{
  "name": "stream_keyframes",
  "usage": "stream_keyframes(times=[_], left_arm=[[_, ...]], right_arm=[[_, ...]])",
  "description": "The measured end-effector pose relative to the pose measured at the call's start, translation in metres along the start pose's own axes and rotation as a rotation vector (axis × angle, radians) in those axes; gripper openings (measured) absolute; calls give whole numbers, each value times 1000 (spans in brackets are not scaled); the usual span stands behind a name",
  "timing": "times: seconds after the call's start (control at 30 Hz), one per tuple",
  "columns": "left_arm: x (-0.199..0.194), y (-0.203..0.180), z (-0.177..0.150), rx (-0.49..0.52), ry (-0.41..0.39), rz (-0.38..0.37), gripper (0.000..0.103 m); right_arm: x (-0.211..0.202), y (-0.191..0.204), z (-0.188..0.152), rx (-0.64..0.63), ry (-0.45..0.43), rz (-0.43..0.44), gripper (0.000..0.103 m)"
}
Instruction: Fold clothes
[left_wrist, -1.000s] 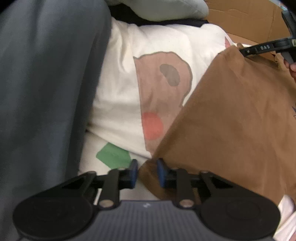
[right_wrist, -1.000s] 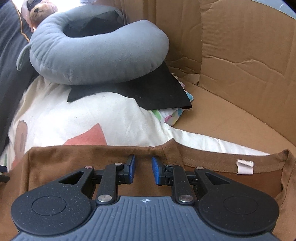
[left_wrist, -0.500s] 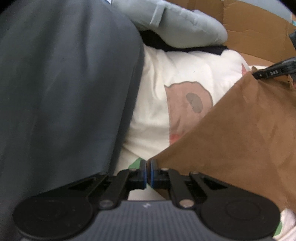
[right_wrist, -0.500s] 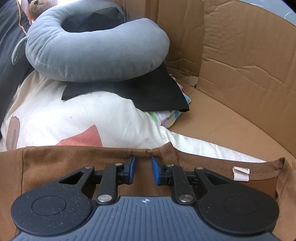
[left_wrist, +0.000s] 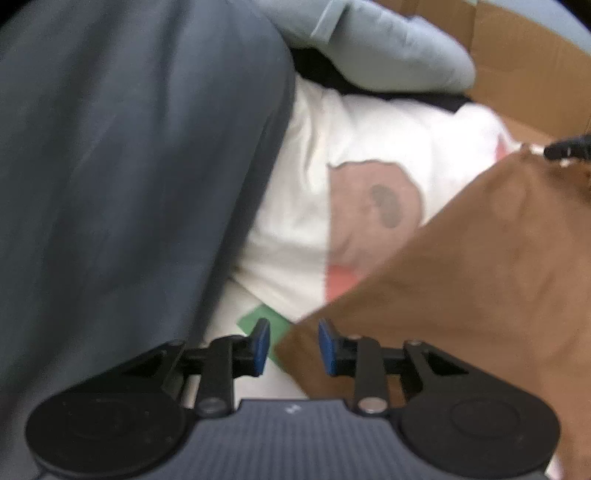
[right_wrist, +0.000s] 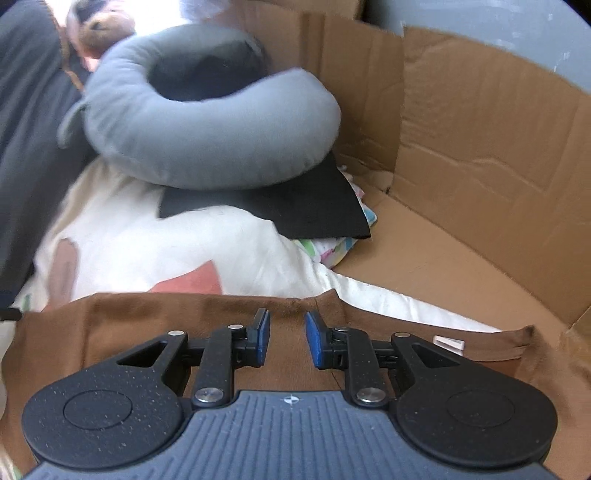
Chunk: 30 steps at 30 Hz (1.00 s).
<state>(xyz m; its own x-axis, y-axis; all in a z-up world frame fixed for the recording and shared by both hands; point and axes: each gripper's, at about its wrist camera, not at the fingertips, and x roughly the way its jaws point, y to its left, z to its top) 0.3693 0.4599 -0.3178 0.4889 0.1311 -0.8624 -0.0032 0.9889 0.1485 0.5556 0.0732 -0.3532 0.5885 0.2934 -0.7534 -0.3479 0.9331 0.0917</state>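
Note:
A brown garment (left_wrist: 461, 295) lies spread over a white printed cover (left_wrist: 369, 147). In the left wrist view its near corner sits between the blue pads of my left gripper (left_wrist: 294, 345). These jaws are opening and no longer pinch the corner. My right gripper (right_wrist: 287, 341) sits over the garment's (right_wrist: 110, 332) upper hem, which puckers just past its pads. Its jaws are starting to open, with brown cloth still gathered between them. From the left wrist view, the right gripper (left_wrist: 569, 147) holds that hem raised in a peak. A white label (right_wrist: 448, 341) marks the collar.
A grey neck pillow (right_wrist: 207, 140) rests on a black cloth (right_wrist: 295, 206) at the back of the cover (right_wrist: 184, 251). Cardboard box walls (right_wrist: 480, 166) close in the right side. Dark grey fabric (left_wrist: 110, 184) fills the left. A plush toy (right_wrist: 99, 26) sits far back.
My left gripper closed on the garment's corner, then spread its pads again and lifted a little. My right gripper rose with the hem.

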Motion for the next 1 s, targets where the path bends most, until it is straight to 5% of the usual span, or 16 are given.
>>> stream_keyframes(times=[0.2,0.57,1.0], left_arm=[[-33,-12,-16,-47,-20,-56,32],[-39,-59,-66,-83,61,-185,29],[-30,-62,-90,-54,213,-116,29]], right_arm=[[-38,3,-14,-103,11,25,35],[-124,-35,-36,-257,80,-27,35],[-217,-138,-125,-77,206,-237,41]])
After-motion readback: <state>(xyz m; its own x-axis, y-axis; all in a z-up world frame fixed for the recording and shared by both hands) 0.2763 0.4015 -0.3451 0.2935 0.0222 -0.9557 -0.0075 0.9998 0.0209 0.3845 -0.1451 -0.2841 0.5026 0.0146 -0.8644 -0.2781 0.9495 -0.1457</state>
